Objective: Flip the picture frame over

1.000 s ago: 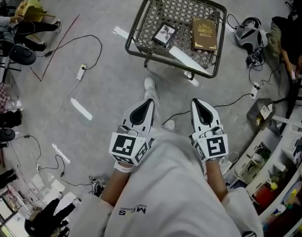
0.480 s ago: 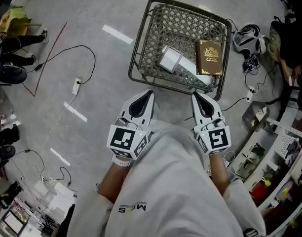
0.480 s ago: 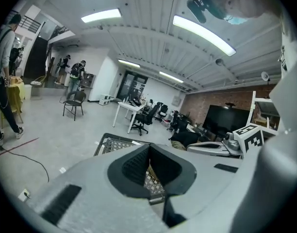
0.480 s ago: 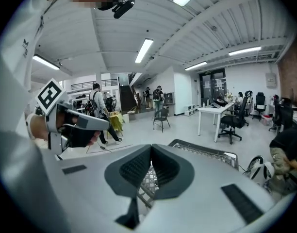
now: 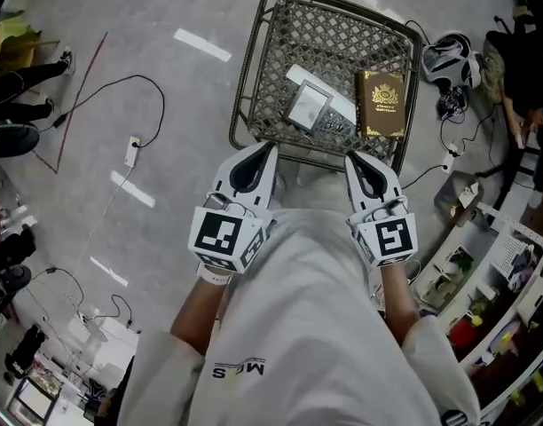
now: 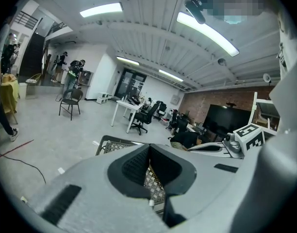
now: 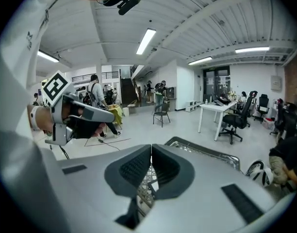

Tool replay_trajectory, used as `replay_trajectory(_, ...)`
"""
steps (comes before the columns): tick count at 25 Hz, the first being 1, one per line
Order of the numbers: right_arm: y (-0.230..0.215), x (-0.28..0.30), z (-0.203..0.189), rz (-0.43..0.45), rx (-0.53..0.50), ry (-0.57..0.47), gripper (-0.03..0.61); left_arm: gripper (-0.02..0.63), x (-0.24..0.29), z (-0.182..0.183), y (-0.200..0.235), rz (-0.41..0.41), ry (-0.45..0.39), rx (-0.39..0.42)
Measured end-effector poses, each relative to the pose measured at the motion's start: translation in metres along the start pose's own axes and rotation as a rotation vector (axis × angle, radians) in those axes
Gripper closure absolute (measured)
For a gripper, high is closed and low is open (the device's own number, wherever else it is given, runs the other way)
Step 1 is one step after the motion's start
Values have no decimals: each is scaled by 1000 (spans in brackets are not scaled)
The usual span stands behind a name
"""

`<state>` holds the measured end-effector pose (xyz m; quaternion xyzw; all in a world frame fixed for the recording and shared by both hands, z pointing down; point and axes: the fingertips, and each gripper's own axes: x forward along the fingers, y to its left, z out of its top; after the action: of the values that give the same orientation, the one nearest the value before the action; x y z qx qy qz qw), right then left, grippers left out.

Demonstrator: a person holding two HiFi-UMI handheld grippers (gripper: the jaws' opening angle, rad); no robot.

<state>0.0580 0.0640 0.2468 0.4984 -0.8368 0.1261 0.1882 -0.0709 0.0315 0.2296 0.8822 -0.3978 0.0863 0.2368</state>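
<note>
The picture frame [image 5: 309,106] lies on the mesh tabletop [image 5: 342,32], just left of a brown book [image 5: 380,103]. The left tool [image 5: 268,148] and right tool [image 5: 351,159] hover at the tabletop's near rim, both with jaws closed and empty.

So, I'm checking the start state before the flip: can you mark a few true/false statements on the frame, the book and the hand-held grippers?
The picture frame lies inside the mesh basket. True.
The brown book lies on the floor. False: it is in the basket, right of the frame.
The left hand-held gripper and right hand-held gripper are both shut. True.
The right hand-held gripper holds the frame. False: it is empty, short of the frame.
</note>
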Motion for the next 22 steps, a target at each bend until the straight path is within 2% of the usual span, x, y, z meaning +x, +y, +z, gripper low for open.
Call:
replay_trajectory(9, -14, 28, -16, 18, 61, 28, 560, 589, 14, -16, 5, 16, 81, 4)
replay_trajectory(16, -5, 57, -33, 68, 38, 44, 558, 589, 34, -34, 20, 5, 129, 26)
replay_trajectory(18, -1, 65, -40, 92, 21, 62, 524, 589, 37, -39, 24, 6, 135, 27)
replay_trajectory(22, 4, 85, -57, 136, 2, 93, 518, 589, 44, -54, 31, 13, 149, 24)
